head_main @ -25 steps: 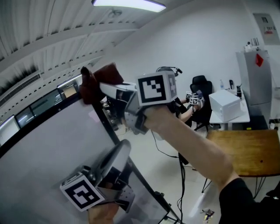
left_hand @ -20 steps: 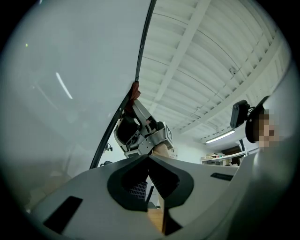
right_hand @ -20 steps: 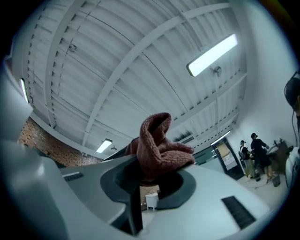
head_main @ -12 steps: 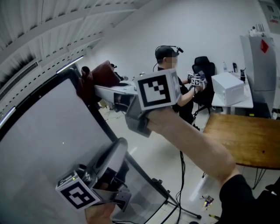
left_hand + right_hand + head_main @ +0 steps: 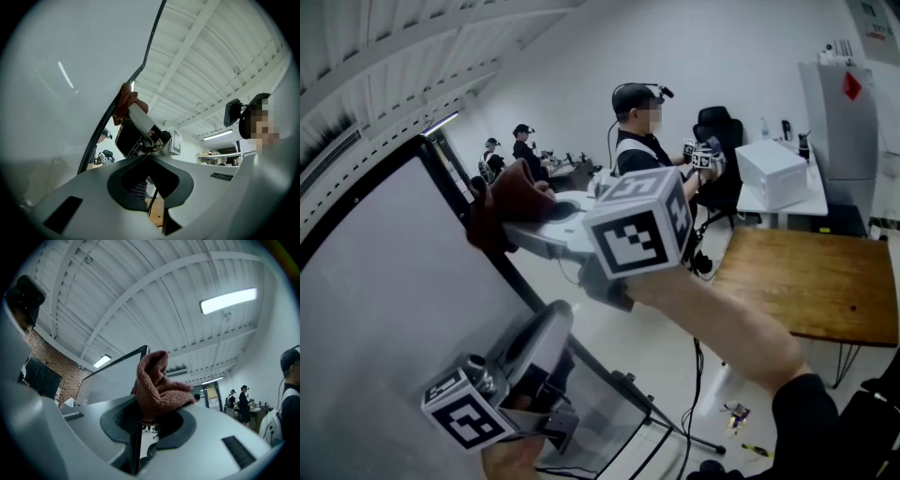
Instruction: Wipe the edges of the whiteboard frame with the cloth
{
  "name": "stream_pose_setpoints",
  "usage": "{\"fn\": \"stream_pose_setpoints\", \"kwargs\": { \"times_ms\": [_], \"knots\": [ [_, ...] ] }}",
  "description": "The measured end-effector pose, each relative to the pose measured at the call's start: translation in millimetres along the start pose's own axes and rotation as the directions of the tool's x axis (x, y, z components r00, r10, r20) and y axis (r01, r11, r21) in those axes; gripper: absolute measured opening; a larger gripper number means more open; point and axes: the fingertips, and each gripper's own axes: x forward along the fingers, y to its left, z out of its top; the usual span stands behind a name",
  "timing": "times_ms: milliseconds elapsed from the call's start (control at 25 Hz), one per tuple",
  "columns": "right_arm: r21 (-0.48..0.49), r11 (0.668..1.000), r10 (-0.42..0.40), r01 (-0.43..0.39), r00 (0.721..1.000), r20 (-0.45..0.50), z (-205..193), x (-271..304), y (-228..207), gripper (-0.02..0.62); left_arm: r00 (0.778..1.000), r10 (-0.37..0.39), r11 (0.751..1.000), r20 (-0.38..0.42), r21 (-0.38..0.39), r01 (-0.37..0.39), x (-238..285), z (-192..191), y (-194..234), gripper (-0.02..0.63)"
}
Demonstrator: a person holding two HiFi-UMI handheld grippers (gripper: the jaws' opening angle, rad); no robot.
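The whiteboard's black frame (image 5: 450, 176) slants down across the left of the head view. A reddish-brown cloth (image 5: 517, 192) is bunched against the frame's right edge, a little below the top corner. My right gripper (image 5: 508, 225) is shut on it. In the right gripper view the cloth (image 5: 157, 385) fills the jaws of that gripper (image 5: 150, 416), with the frame (image 5: 122, 357) behind. My left gripper (image 5: 555, 319) rests lower along the same edge. Its jaws meet in the left gripper view (image 5: 149, 158), with nothing seen between them. That view also shows the cloth (image 5: 125, 101) on the frame (image 5: 150, 42) above.
The board's stand legs (image 5: 666, 427) and cables spread over the floor below. A wooden table (image 5: 806, 272) stands to the right. Behind it are a white box (image 5: 773, 169) and a grey cabinet (image 5: 839, 122). A person (image 5: 637, 131) with grippers stands at the back, others further off.
My right gripper has slid the cloth a short way down the frame's right edge, away from the top corner. The head view has tipped lower. My left gripper has hardly moved.
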Motion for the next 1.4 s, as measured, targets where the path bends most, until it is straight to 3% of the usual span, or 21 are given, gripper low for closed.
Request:
{"fn": "stream_pose_setpoints", "kwargs": {
  "times_ms": [400, 800, 1400],
  "knots": [
    [0.034, 0.999, 0.028, -0.026, 0.998, -0.064, -49.5, -5.2, 4.1, 0.086, 0.998, -0.011, 1.0, -0.062, -0.019, 0.009, -9.2, -22.1, 5.9, -0.004],
    [0.124, 0.99, 0.085, -0.072, 0.991, -0.1, -132.5, -34.8, -4.2, 0.086, 0.99, -0.002, 0.999, -0.141, -0.034, -0.003, -15.9, -90.4, 36.1, -0.003],
    [0.222, 0.974, 0.086, -0.045, 0.98, -0.178, -225.0, -62.3, -3.4, 0.086, 0.973, -0.03, 0.995, -0.229, -0.095, 0.008, -27.9, -161.2, 58.2, -0.003]
  ]
}}
